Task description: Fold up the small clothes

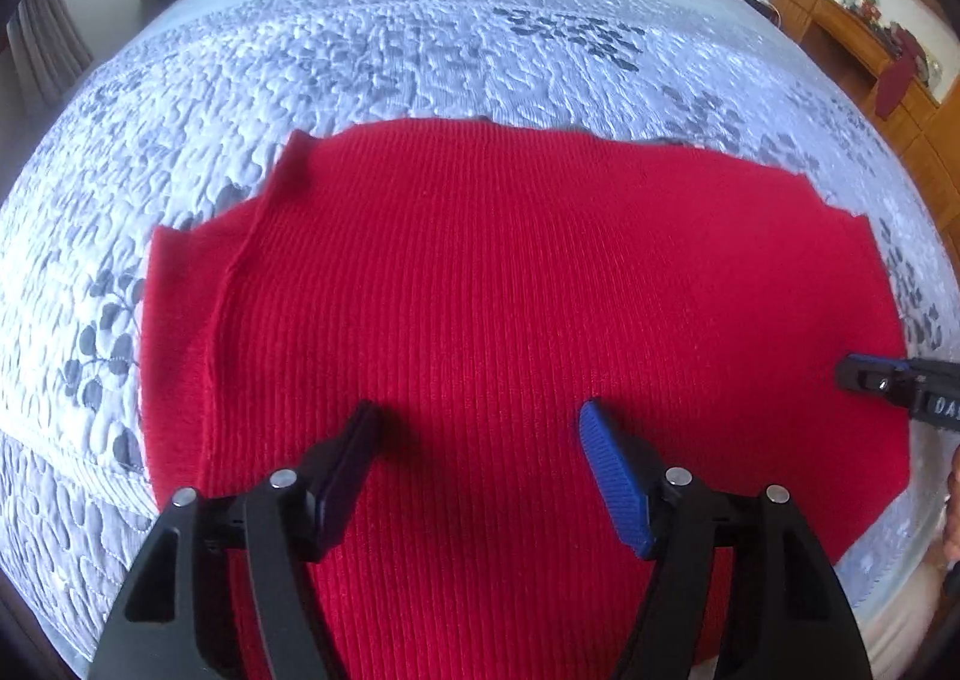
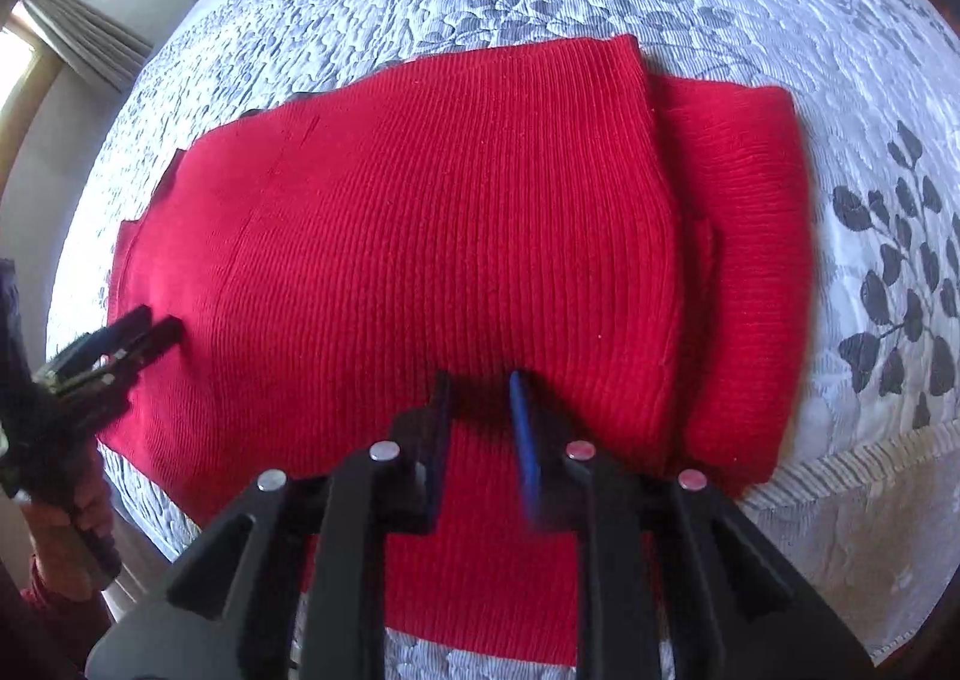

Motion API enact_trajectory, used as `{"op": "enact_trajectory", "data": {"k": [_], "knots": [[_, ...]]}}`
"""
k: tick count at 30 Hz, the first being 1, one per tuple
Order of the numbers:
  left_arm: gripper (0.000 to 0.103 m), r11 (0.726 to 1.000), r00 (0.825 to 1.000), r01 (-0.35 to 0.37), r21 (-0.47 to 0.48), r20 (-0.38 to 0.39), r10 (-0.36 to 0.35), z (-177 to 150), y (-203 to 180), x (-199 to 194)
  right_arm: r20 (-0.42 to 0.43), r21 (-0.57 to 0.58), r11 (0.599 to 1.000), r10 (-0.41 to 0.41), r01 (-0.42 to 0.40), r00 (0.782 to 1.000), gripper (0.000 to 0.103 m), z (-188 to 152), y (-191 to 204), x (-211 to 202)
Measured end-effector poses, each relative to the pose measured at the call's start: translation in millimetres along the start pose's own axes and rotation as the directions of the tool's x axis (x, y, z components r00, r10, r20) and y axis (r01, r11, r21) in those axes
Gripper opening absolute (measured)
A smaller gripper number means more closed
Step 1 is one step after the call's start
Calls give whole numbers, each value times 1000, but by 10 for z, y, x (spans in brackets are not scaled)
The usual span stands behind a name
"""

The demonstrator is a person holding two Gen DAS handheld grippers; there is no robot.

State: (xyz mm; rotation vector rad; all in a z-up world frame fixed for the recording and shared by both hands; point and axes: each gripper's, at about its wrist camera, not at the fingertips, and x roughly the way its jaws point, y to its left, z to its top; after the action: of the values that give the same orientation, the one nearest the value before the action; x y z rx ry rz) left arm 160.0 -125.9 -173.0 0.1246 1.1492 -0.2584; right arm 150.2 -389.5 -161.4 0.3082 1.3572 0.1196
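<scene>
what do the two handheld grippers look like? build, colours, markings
Both are black plastic scissor-style frames with round silver pivot pins. The left gripper has ribbed blue pads inside its fingers; the right gripper shows a blue pad edge too. White lettering, partly cut off, marks the right gripper's body in the left wrist view.
</scene>
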Motion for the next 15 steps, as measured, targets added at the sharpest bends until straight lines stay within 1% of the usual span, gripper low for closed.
{"op": "enact_trajectory", "data": {"k": [3,8,12,14,15], "knots": [[72,1000,1000,-10,5,4,10,-22,-21,18,5,-23,1000,-14,14,1000,20,-8,18,6],[74,1000,1000,-8,1,16,8,-59,-14,49,12,-18,1000,-26,26,1000,20,-8,25,34],[75,1000,999,-26,11,26,26,-72,-46,75,22,-18,999,-34,34,999,20,-24,36,39],[75,999,999,-35,5,16,35,-57,-51,58,21,-10,1000,-17,17,1000,20,-20,25,20],[74,999,999,-39,-2,6,39,-36,-57,35,23,6,1000,15,-15,1000,21,-18,-9,-35]]}}
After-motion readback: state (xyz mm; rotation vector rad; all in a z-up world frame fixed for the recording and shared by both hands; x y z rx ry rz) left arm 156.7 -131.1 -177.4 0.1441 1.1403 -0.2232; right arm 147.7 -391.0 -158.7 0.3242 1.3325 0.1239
